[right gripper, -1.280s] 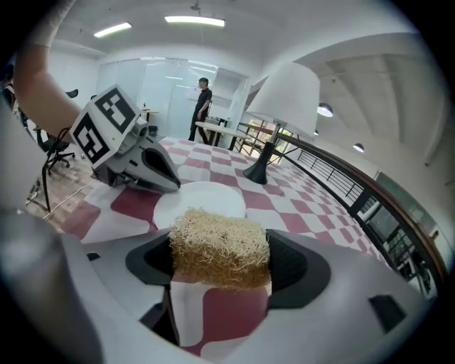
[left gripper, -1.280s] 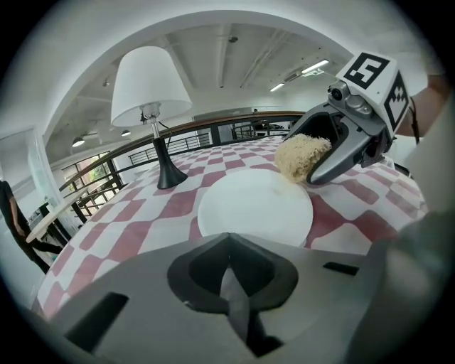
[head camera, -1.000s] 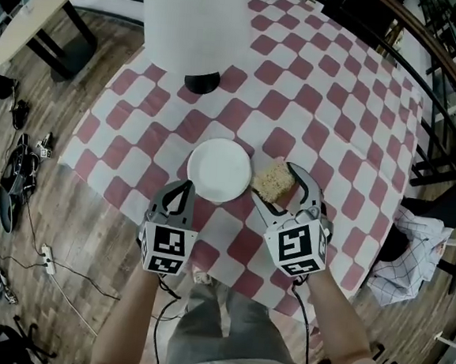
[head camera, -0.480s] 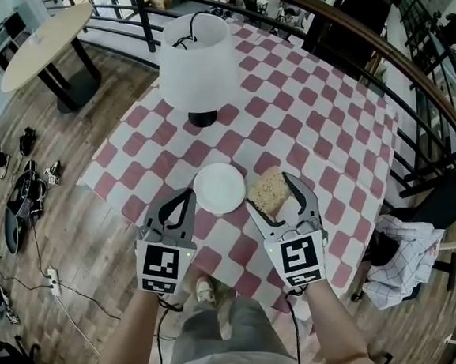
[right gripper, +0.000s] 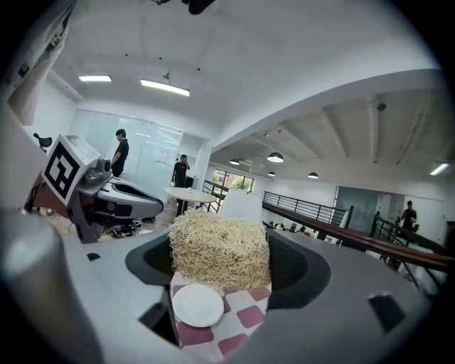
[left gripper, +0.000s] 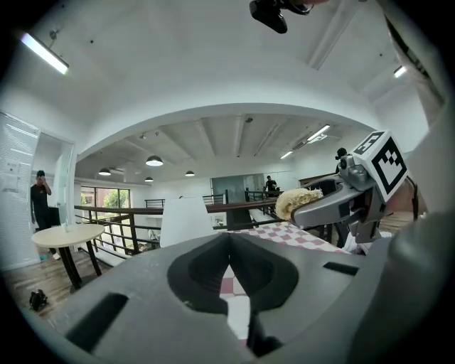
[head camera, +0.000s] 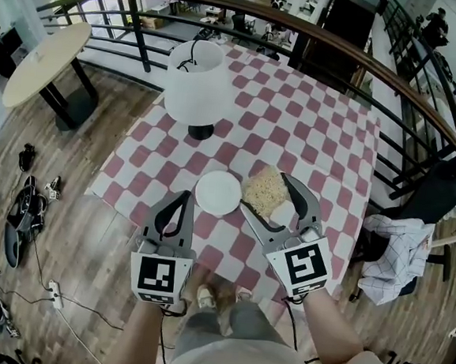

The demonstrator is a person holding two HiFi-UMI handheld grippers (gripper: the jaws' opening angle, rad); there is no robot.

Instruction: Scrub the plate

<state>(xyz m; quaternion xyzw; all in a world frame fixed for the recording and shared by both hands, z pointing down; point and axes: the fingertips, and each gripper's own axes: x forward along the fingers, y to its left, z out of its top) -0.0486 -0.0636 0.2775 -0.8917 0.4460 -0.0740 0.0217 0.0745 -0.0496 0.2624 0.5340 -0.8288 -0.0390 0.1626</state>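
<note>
A white round plate (head camera: 218, 193) lies on the red-and-white checked tablecloth (head camera: 313, 121) near the table's front edge. My right gripper (head camera: 264, 191) is shut on a straw-coloured fibrous scrubber (head camera: 264, 188) and holds it in the air to the right of the plate. In the right gripper view the scrubber (right gripper: 220, 245) fills the gap between the jaws, with the plate (right gripper: 198, 304) small and far below. My left gripper (head camera: 180, 201) hovers at the plate's near left, shut and holding nothing. In the left gripper view the jaws of my left gripper (left gripper: 230, 249) meet.
A white-shaded lamp (head camera: 195, 83) stands on the table behind the plate. A curved railing (head camera: 358, 54) runs behind the table. A round wooden table (head camera: 44, 58) stands at far left, with shoes (head camera: 21, 207) on the floor. A chair with checked cloth (head camera: 396, 259) is at right.
My right gripper has shut on the scrubber and lifted it off the table. Both grippers and the head have risen, so the table looks smaller and farther away.
</note>
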